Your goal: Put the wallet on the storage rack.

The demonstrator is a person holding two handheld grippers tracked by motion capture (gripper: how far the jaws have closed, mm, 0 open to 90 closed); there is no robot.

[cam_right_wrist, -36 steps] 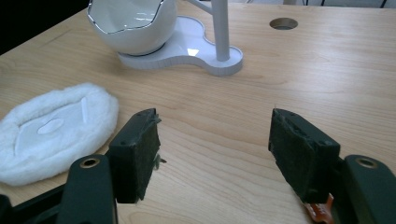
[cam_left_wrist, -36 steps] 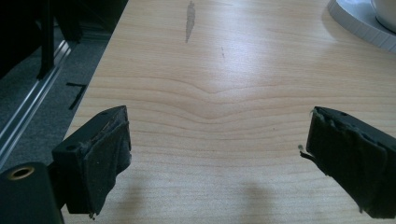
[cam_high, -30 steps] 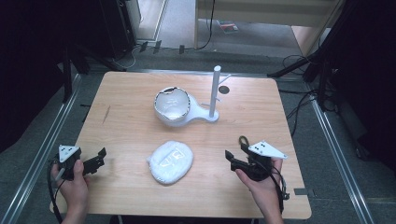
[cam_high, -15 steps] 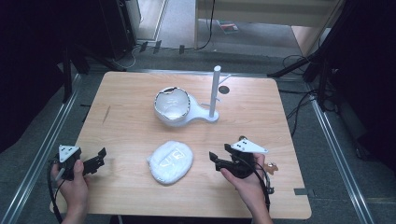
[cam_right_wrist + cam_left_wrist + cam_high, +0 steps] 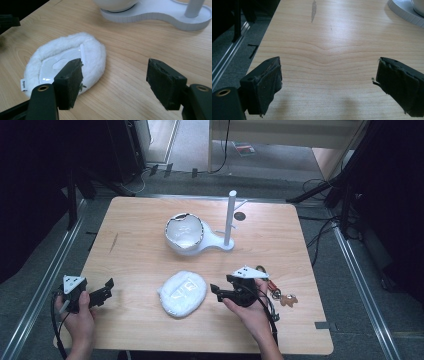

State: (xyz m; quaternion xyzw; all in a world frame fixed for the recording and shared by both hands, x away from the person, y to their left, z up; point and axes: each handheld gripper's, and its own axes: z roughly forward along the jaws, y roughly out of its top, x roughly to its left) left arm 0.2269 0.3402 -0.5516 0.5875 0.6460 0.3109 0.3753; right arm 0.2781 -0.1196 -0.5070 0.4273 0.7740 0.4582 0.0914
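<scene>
- The right gripper (image 5: 216,292), held low over the table (image 5: 140,245) in the person's right hand (image 5: 250,312), points toward nine o'clock in the high view, at the white fleecy pad (image 5: 182,292) just beside it.
- Its jaws stand apart and have just been opening; nothing is between them. In the right gripper view the near edge of the pad (image 5: 62,65) lies behind the left-hand jaw, and bare wood shows in the gap.
- The pad lies flat near the table's near edge, at about six o'clock from the white stand (image 5: 200,242) with its bowl and upright post.
- The right forearm comes in from five o'clock, the wrist roughly level, the grey plate on top.
- The left gripper (image 5: 106,289) sits at the table's eight o'clock corner in the left hand (image 5: 77,312), pointing toward three o'clock, well apart from the pad.
- Its jaws gape wide over bare wood in the left gripper view, gripping nothing.
- A small bunch of keys (image 5: 277,290) lies at three o'clock from the right hand.
</scene>
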